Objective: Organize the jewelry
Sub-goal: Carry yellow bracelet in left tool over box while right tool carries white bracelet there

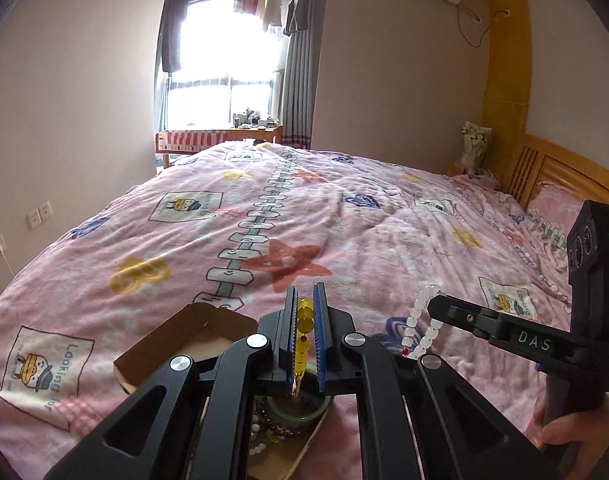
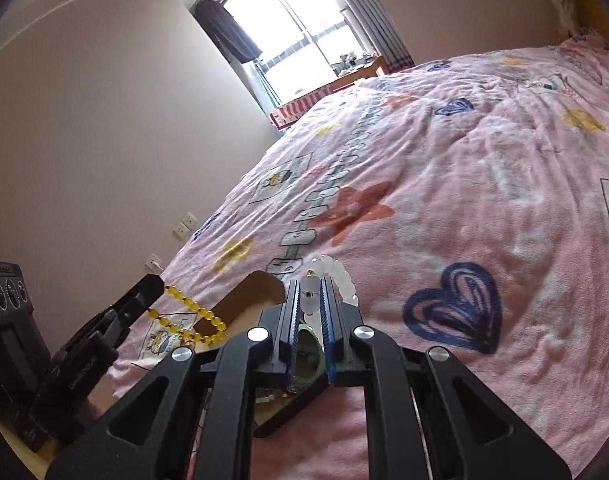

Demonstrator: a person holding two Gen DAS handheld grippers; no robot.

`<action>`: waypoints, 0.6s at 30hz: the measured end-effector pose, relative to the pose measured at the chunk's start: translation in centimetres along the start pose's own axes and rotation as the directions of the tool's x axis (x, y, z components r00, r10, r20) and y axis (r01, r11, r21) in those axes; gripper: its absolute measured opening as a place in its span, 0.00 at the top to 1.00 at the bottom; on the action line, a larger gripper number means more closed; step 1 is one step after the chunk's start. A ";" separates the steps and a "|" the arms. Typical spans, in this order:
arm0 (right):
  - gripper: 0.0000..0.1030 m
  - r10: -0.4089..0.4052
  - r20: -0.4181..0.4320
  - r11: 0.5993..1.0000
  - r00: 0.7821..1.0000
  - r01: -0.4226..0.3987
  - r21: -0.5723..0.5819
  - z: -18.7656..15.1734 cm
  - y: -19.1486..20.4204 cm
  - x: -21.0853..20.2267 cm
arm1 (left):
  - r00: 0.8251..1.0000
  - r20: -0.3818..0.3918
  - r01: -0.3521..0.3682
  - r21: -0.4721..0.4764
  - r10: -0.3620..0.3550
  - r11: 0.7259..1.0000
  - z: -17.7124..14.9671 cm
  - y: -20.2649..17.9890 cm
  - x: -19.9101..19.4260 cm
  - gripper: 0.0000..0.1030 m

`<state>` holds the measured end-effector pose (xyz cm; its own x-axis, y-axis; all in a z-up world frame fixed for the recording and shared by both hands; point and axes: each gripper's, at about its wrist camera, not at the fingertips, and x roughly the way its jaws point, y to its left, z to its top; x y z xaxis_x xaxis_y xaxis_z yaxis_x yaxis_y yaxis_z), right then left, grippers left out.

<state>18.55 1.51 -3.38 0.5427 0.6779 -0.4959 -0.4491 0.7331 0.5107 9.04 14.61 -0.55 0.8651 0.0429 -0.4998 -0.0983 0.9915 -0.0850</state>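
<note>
**Two bracelets lifted, box partly filled**

Two grippers each hold one string of beads. The left gripper (image 1: 304, 320) has its fingers closed on the yellow bead bracelet (image 1: 304, 322), which runs between the blue pads and hangs down over the cardboard box (image 1: 192, 332). The right gripper (image 2: 310, 300) is clamped on the white bead bracelet (image 2: 336, 276), whose loop rises above the fingertips. Both are lifted above the pink blanket (image 1: 344, 220). In the box already lie a green bangle (image 1: 300, 410) and some other beads, so I judge the task is well begun; these two pieces are not yet placed.
</note>
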 end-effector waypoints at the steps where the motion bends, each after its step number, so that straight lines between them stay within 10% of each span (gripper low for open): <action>1: 0.89 0.011 -0.001 1.000 1.000 -0.011 -0.007 -0.1 0.8 0.3 | 1.000 -0.001 -0.002 -0.005 0.002 1.000 -0.1 0.4 -0.2 0.92; 18: 0.89 0.025 -0.094 1.000 0.995 -0.026 -0.010 -1.9 6.4 7.8 | 0.996 -0.068 -0.067 -0.060 0.063 0.996 -1.7 6.0 0.1 0.91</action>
<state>18.57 11.61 -5.27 0.4621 0.6983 -0.5467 -0.4702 0.7156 0.5166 7.67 20.36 -2.56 0.8214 0.0971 -0.5620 -0.1856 0.9773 -0.1024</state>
